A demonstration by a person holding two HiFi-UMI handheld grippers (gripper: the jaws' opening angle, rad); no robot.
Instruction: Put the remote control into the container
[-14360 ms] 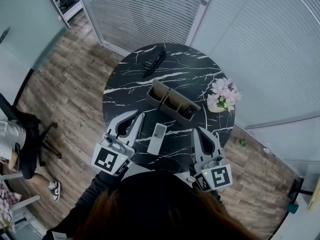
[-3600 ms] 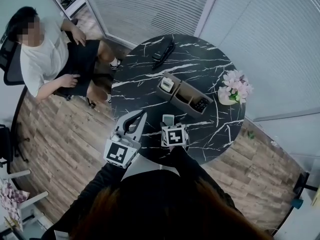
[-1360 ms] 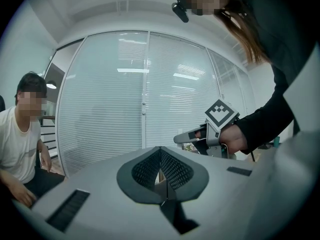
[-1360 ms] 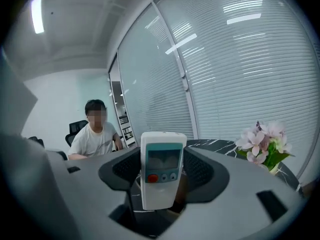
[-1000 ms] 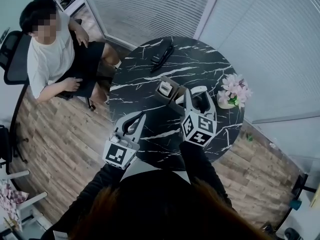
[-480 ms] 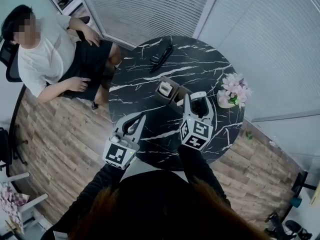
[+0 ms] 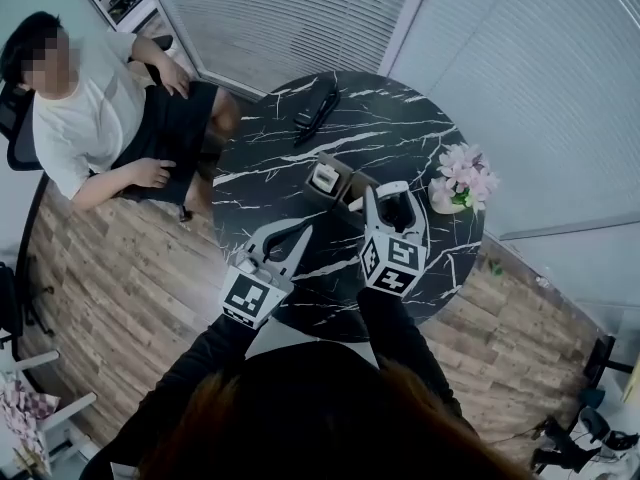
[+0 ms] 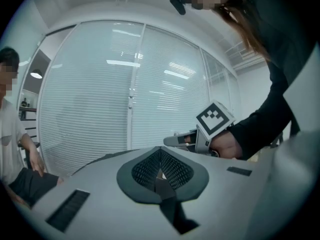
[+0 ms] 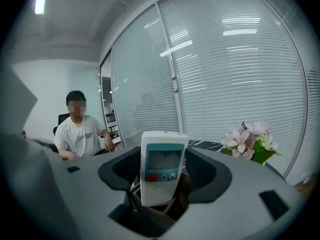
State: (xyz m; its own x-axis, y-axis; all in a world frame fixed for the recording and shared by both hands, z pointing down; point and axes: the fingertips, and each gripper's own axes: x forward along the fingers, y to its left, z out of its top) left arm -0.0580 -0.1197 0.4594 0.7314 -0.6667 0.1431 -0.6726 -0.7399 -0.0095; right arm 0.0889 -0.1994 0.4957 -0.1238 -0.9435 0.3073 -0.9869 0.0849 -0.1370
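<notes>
Right gripper (image 7: pixel 392 200) is over the middle of the round black marble counter (image 7: pixel 270 168), jaws clenched on the remote control (image 9: pixel 162 166). In the right gripper view the remote control stands upright between the two dark pads, screen and red button facing the camera, with its top well above the jaw tips. The brown container (image 9: pixel 178 202) is directly under it. The lower end of the remote control sits at the container's opening; hard to say whether it is already inside or touching anything, since the jaws block that part.

In the head view the container (image 7: pixel 346 175) lies near the counter's centre, partly covered by the right gripper. Its left compartment holds another white remote (image 7: pixel 326 178), standing on end.

Left gripper (image 7: pixel 298 234) is at the near-left part of the counter, apart from the container, pointing toward it. In the left gripper view its jaws (image 8: pixel 160 166) are closed together with nothing between them. That view also catches the right gripper (image 8: pixel 186 140) ahead and to the right, marker cube on top, with the person's hand (image 8: pixel 227 146) behind it.

Pink flowers (image 7: pixel 458 174) sit at the counter's right edge and show right of the jaws in the right gripper view (image 9: pixel 248 138). A black object (image 7: pixel 312 108) lies on the far side of the counter. A seated person in a white shirt (image 7: pixel 85 103) is left of the counter, on the wood floor (image 7: pixel 110 268). Blinds (image 7: pixel 290 18) are behind.
</notes>
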